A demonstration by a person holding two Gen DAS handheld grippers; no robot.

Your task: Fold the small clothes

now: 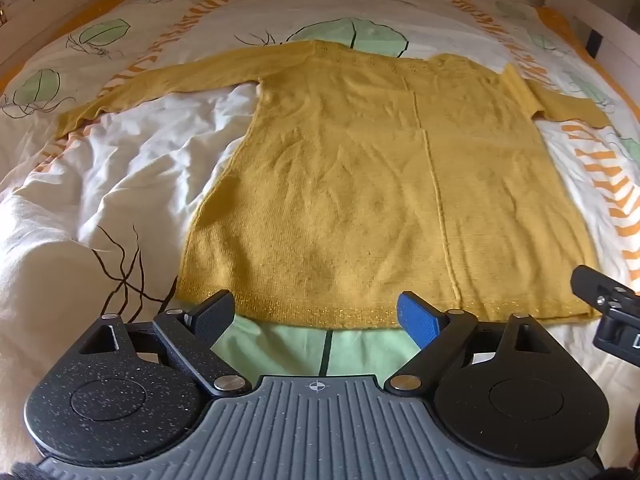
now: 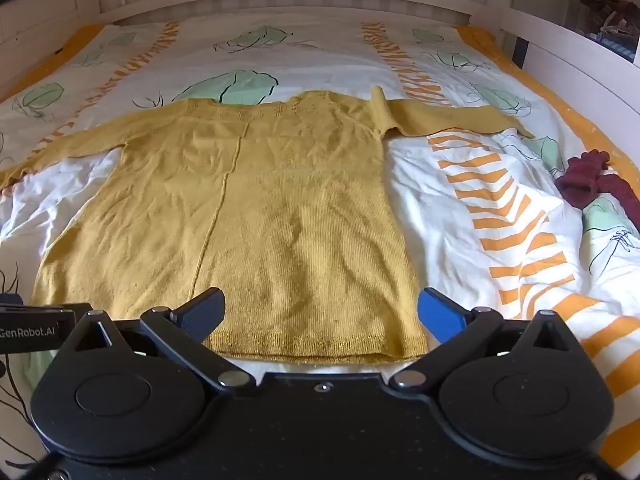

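A mustard-yellow knitted sweater [image 1: 360, 184] lies flat on the bed, hem towards me, both sleeves spread out to the sides. It also shows in the right wrist view [image 2: 256, 216]. My left gripper [image 1: 316, 316] is open and empty, just short of the hem near its left half. My right gripper [image 2: 322, 312] is open and empty, over the hem's right corner. Part of the right gripper [image 1: 612, 308] shows at the right edge of the left wrist view.
The bed is covered by a white duvet [image 2: 440, 208] with green leaf and orange stripe prints, rumpled at the left. A dark red garment [image 2: 592, 184] lies at the bed's right edge. A white bed frame [image 2: 580, 64] borders the far and right sides.
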